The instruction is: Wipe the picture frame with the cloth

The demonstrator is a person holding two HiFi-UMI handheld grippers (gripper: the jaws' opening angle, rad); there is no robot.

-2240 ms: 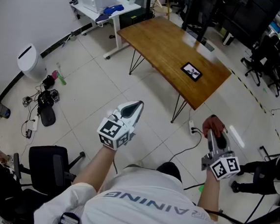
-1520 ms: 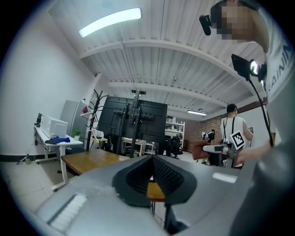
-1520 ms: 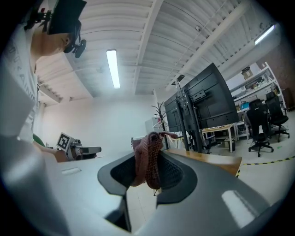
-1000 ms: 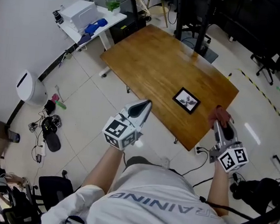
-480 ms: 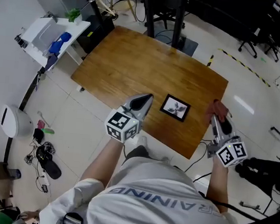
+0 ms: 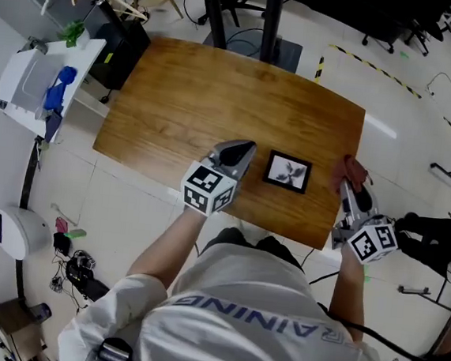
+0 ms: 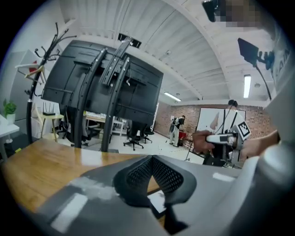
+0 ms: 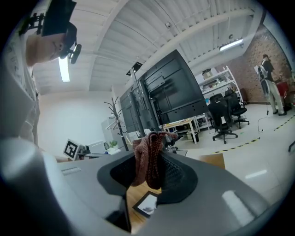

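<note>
A small black picture frame [image 6: 287, 172] with a white print lies flat near the front edge of the wooden table [image 6: 210, 95]. My left gripper [image 6: 240, 153] hovers just left of it, jaws shut with nothing between them. My right gripper [image 6: 350, 178] is at the table's right edge, shut on a reddish-brown cloth [image 6: 353, 171]. In the right gripper view the cloth [image 8: 148, 156] hangs bunched between the jaws, and the frame [image 8: 147, 204] shows below. The left gripper view shows a corner of the frame [image 7: 156, 202] under the shut jaws and the right gripper [image 7: 220, 138] across from it.
A white side desk [image 6: 36, 86] with blue items stands left of the table. Black stand legs [image 6: 242, 11] and cables sit behind the table. A white bin [image 6: 10, 233] and cable clutter [image 6: 78, 269] lie on the tiled floor at left. People stand far off [image 7: 176, 129].
The person has walked up to the table. Both grippers now sit over its front edge, either side of the frame. The right gripper still holds the cloth.
</note>
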